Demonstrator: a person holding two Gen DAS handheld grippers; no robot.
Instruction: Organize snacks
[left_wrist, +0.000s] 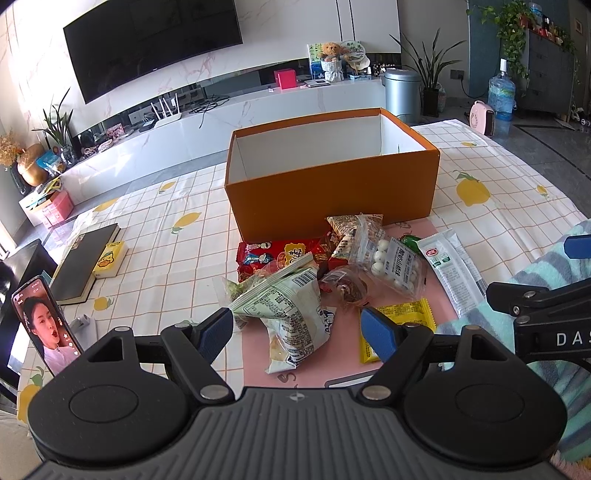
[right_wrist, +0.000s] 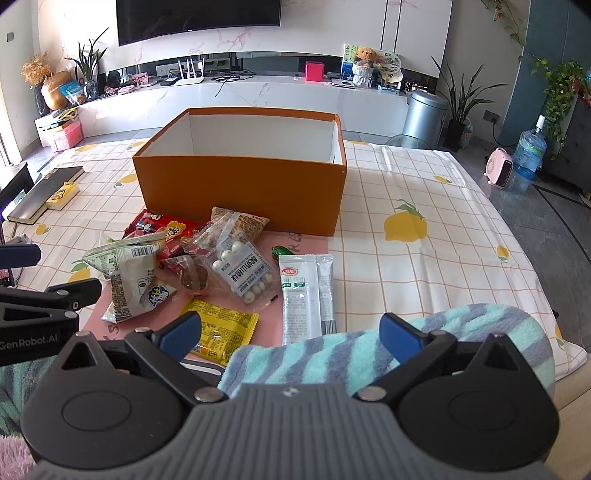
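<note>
An open orange box (left_wrist: 332, 188) (right_wrist: 240, 184) with a white inside stands on the table, and it looks empty. Several snack packs lie in a pile in front of it: a green-white chip bag (left_wrist: 291, 310) (right_wrist: 129, 280), a red pack (left_wrist: 277, 254) (right_wrist: 162, 229), a clear bag of white balls (left_wrist: 391, 262) (right_wrist: 240, 269), a yellow sachet (left_wrist: 402, 314) (right_wrist: 221, 325) and a long white sachet (left_wrist: 454, 269) (right_wrist: 299, 295). My left gripper (left_wrist: 299, 332) is open, its fingers either side of the chip bag's near end. My right gripper (right_wrist: 291, 336) is open and empty above a striped towel (right_wrist: 369, 347).
A dark book (left_wrist: 85, 262) and a yellow box (left_wrist: 109, 258) lie at the left. A phone (left_wrist: 46, 325) with a lit screen stands at the near left. A pink mat (right_wrist: 303, 240) lies under the snacks. The lemon-print tablecloth (right_wrist: 424, 240) stretches to the right.
</note>
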